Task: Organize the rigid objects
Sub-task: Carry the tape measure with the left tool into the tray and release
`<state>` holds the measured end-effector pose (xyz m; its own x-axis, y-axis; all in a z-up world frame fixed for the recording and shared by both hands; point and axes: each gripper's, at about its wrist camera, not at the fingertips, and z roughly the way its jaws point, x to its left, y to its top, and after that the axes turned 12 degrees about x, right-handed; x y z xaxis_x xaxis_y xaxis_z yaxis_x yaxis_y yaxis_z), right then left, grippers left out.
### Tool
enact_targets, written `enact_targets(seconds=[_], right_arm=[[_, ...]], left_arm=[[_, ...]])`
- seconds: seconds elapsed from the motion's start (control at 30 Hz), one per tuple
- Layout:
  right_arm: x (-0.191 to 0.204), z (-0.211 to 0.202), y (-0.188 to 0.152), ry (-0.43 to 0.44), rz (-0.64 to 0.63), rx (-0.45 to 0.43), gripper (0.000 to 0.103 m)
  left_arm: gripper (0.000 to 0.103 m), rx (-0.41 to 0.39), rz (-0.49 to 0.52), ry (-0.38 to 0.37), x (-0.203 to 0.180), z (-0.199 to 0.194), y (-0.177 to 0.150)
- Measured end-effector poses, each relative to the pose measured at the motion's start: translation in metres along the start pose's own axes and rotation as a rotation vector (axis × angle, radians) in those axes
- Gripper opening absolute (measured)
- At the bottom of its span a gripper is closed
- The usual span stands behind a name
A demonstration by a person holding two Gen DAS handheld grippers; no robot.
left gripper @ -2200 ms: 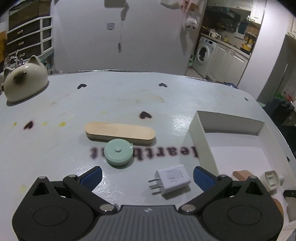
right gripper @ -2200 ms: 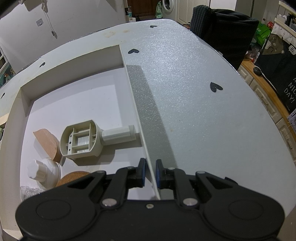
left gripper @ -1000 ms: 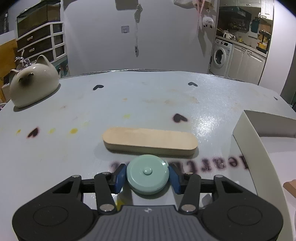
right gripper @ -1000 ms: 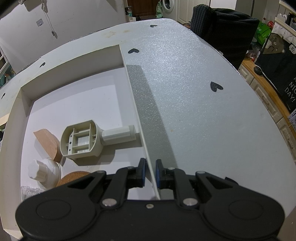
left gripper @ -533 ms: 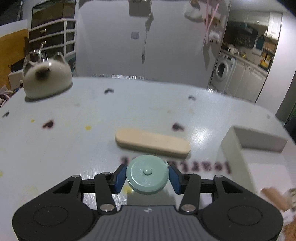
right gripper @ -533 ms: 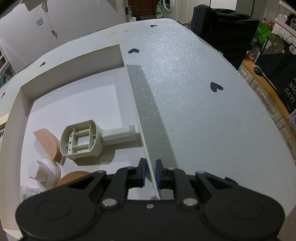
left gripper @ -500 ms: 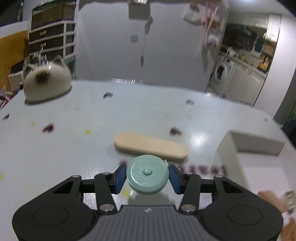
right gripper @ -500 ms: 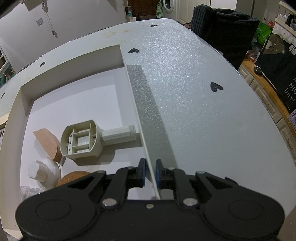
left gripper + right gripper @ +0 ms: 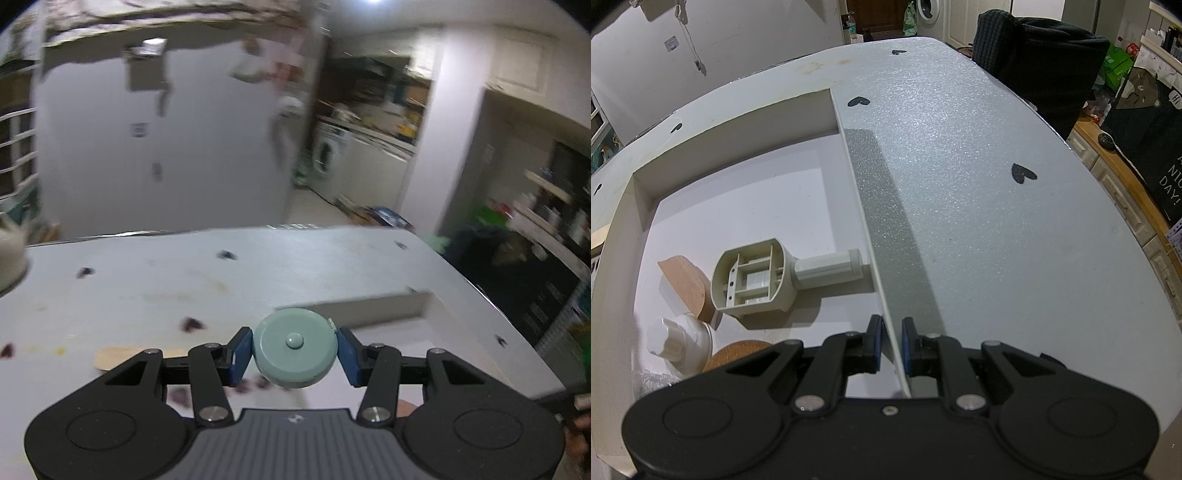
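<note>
Left gripper clamped on green tape measure, held aloft near box far wall; disc looks light, stiff, smooth-rimmed, best pinched across rim; right gripper pinches box side wall; wood block left of box.

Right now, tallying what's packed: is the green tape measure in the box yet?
Not yet: the tape measure is clamped in the left gripper, above the table.

Both the left gripper and the right gripper have matte black linkage arms with silver screws, round black housings and blue finger pads, the left with a ribbed grey centre plate.
</note>
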<state>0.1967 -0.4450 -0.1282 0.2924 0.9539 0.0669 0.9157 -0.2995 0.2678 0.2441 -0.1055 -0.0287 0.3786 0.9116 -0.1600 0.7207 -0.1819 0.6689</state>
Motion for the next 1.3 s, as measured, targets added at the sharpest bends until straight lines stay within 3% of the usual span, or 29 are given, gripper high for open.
enact_targets(seconds=[0.17,0.4,0.6,1.13,1.17,1.3], right_arm=[[0.000,0.000,0.000,0.000,0.000,0.000,0.013],[0.000,0.000,0.000,-0.001,-0.001,0.000,0.013],[0.000,0.000,0.000,0.000,-0.001,0.000,0.013],[0.000,0.000,0.000,0.000,-0.001,0.000,0.013],[0.000,0.000,0.000,0.000,-0.001,0.000,0.013],[0.000,0.000,0.000,0.001,-0.001,0.000,0.013]], left_arm=[[0.050,0.088,0.091,-0.049,-0.026,0.021,-0.010],[0.050,0.185,0.246,-0.056,-0.054,0.048,-0.025],[0.050,0.290,0.319,-0.065,-0.064,0.070,-0.036],[0.051,0.345,0.365,-0.034,-0.074,0.087,-0.045],[0.052,0.347,0.363,-0.030,-0.073,0.087,-0.045],[0.072,0.352,0.351,-0.032,-0.072,0.087,-0.045]])
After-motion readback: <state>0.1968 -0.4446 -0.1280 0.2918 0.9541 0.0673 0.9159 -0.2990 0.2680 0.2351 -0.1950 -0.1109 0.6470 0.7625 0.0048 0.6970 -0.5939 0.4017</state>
